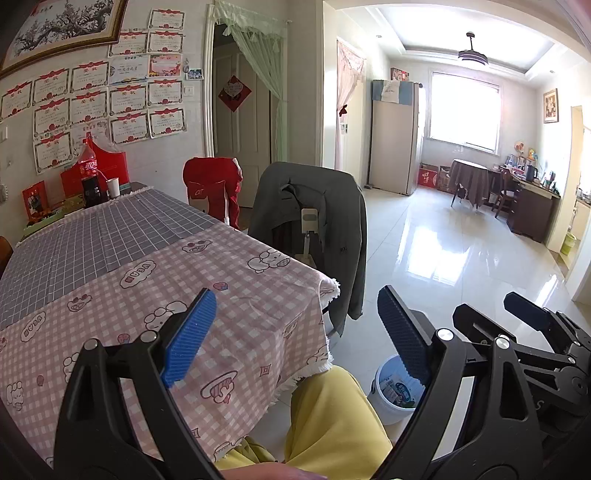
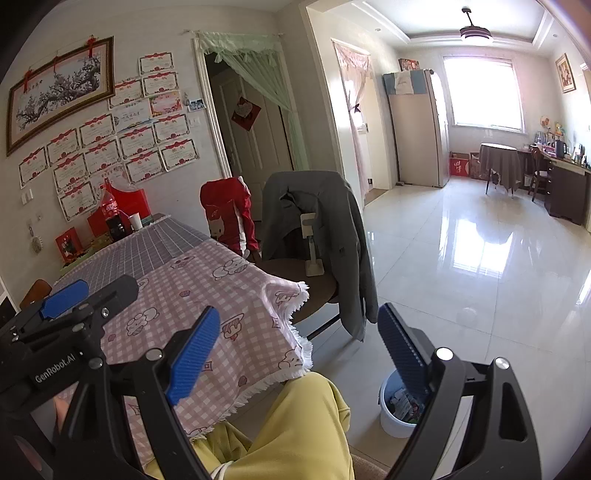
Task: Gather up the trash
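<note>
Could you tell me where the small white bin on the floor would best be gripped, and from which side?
Probably the bin rim, from above: it stands upright and open-topped with wrappers inside, so one finger can slip inside the wall, one outside, on the floor-facing side.

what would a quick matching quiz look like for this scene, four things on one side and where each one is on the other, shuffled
Things
1. cola bottle
2. grey jacket
3. white bin
4. ceiling fan light

Places
A. on the floor beside the table corner
B. draped over a chair back
C. overhead in the far room
D. at the far end of the table, near the wall

Pairs: 1-D, 2-B, 3-A, 4-C
</note>
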{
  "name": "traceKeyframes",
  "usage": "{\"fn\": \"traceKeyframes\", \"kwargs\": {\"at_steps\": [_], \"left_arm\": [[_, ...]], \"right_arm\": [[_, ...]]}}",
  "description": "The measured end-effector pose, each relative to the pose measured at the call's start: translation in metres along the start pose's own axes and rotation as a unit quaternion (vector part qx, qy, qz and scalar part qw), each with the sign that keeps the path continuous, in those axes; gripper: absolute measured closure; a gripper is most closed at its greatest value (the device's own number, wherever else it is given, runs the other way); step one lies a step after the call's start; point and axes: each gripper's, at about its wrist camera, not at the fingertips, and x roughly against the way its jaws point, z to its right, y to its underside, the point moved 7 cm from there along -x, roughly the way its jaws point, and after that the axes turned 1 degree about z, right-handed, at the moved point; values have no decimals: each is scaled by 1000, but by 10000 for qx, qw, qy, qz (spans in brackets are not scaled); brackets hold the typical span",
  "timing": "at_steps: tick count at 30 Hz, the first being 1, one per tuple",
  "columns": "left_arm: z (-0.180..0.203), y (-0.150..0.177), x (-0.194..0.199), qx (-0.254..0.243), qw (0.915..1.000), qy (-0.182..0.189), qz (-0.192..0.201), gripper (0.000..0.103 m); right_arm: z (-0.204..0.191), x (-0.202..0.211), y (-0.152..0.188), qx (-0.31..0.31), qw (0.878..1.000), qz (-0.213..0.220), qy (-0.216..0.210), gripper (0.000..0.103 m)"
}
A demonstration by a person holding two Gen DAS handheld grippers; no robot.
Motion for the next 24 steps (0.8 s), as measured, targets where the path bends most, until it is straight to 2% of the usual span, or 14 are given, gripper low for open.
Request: {"fn": "traceKeyframes", "kwargs": {"at_steps": [24], "left_arm": [[3,-1,6,-33,10000,-44,54,15]], "right_arm": [[-3,3,4,8,10000,-12,33,17]]}}
